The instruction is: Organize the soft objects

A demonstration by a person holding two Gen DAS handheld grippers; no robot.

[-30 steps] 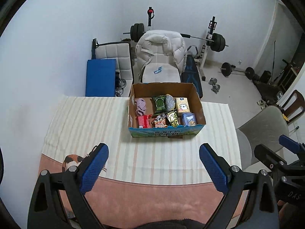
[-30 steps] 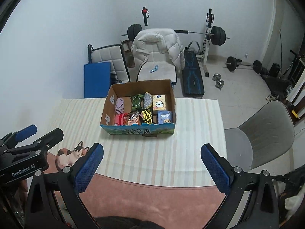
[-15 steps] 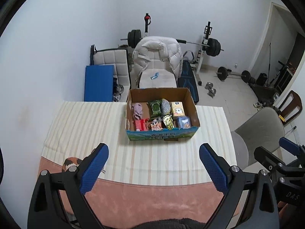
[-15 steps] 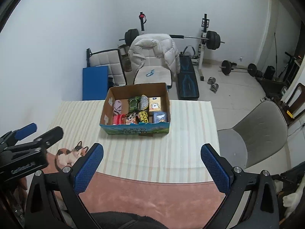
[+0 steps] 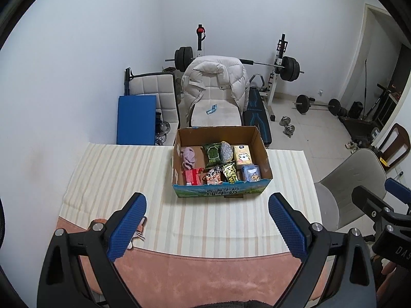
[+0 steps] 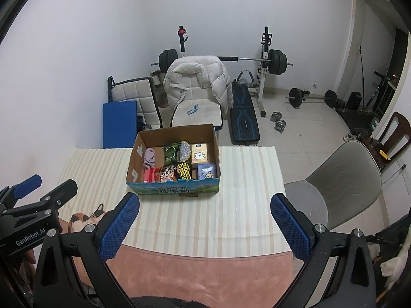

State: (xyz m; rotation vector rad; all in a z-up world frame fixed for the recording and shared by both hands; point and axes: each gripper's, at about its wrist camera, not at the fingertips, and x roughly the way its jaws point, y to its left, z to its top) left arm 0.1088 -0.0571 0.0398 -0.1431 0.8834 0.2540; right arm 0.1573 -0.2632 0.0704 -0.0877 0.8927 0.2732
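A cardboard box (image 5: 221, 192) (image 6: 174, 189) stands on a striped cloth at the table's far middle. Inside lie a crumpled pink cloth (image 5: 188, 157) (image 6: 149, 158), green snack packets (image 5: 212, 154), a yellow carton (image 5: 242, 154), a blue pack (image 5: 251, 173) and a red pack (image 5: 192, 175). My left gripper (image 5: 207, 227) is open, well short of the box over the table's near edge. My right gripper (image 6: 205, 224) is open too, likewise short of the box. Neither holds anything. The left tool's body (image 6: 33, 220) shows in the right wrist view, the right tool's (image 5: 380, 210) in the left.
The table (image 5: 210, 274) has a pink near edge and a cat picture (image 6: 84, 218) at front left. A grey chair (image 6: 341, 184) stands at the table's right. Behind the table are a chair with a white jacket (image 5: 215, 82), a blue mat (image 5: 136, 119) and a weight bench (image 6: 244, 118).
Both grippers have drawn back and up from the table, so the box looks smaller and farther. Both stay open and empty.
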